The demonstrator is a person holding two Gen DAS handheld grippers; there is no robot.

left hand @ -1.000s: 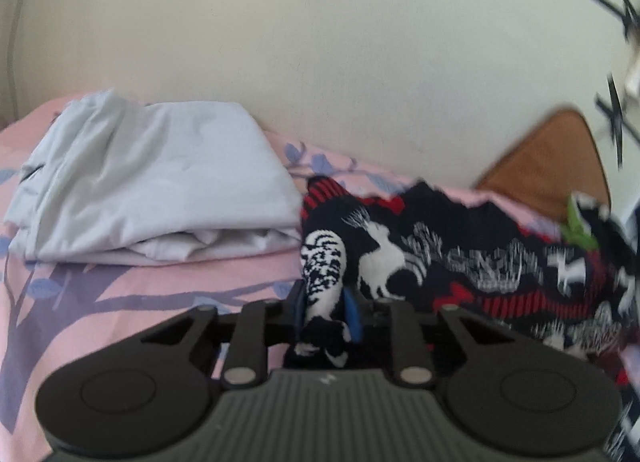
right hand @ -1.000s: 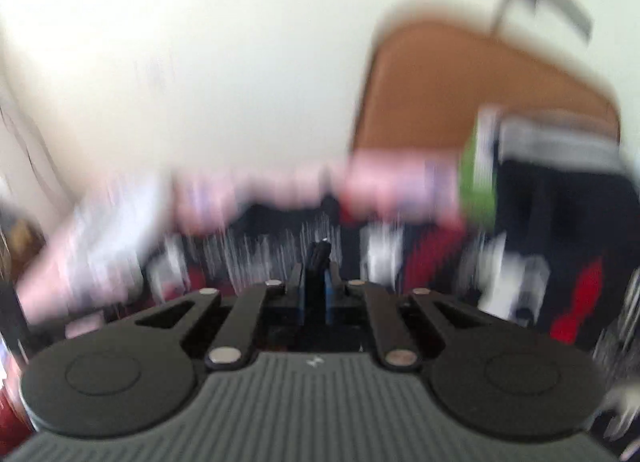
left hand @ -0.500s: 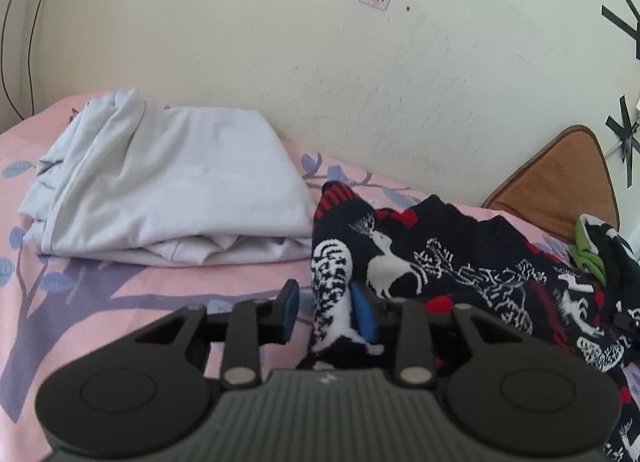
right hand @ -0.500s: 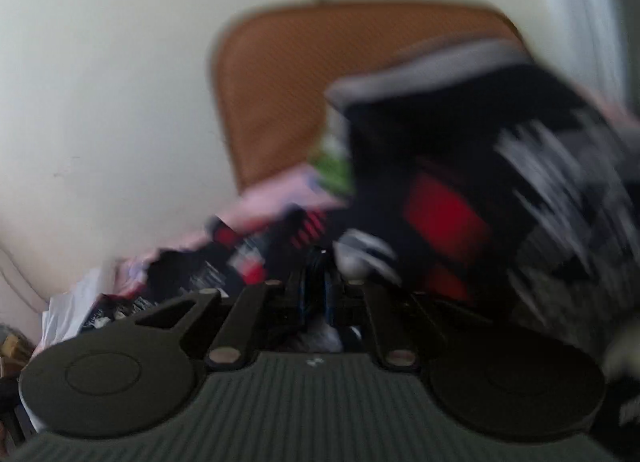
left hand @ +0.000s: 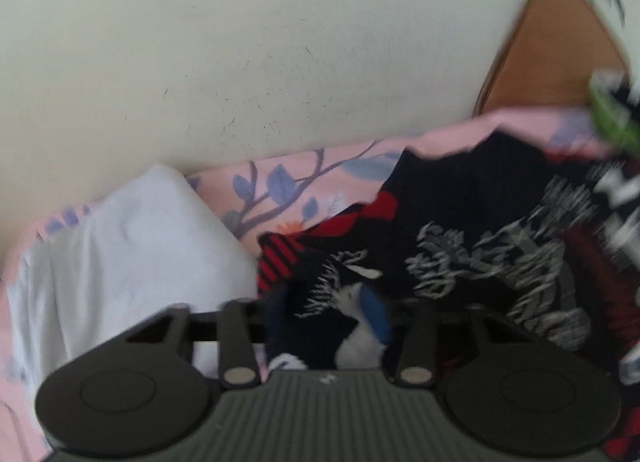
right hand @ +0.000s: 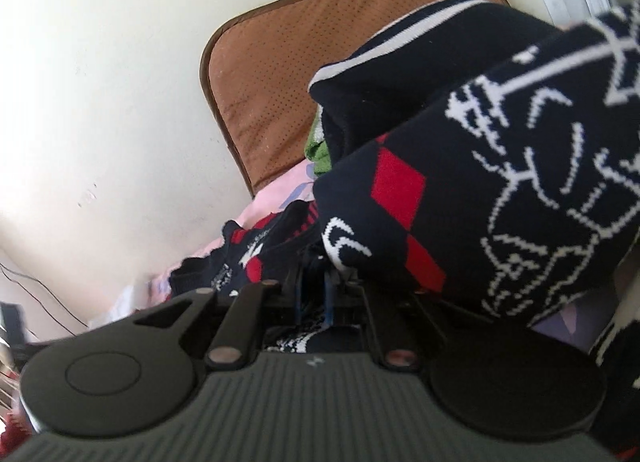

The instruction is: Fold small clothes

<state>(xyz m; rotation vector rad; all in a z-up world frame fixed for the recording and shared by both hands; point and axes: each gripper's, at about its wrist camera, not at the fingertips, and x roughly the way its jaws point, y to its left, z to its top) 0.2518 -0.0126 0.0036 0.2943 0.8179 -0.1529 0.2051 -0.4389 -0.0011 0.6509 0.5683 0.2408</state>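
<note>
A dark knitted sweater point(left hand: 480, 246) with white deer and red patches lies spread on the pink bed sheet point(left hand: 312, 178). My left gripper point(left hand: 326, 318) has one red-striped end of it bunched between its blue pads, and its jaws are closing on the cloth. In the right wrist view my right gripper point(right hand: 314, 298) is shut on another part of the sweater point(right hand: 500, 190). A thick fold of it rises and drapes over the right of that view.
A folded white garment point(left hand: 132, 254) lies on the sheet left of the sweater. A brown cushion point(right hand: 280, 74) leans on the cream wall behind the bed. A green cloth point(right hand: 318, 150) sits at its foot. Black cables point(right hand: 52, 302) hang at the far left.
The left gripper has swung right, so the white garment now sits at the left edge, with the sweater end still between its jaws. The right gripper has sunk and steadied, still gripping the sweater.
</note>
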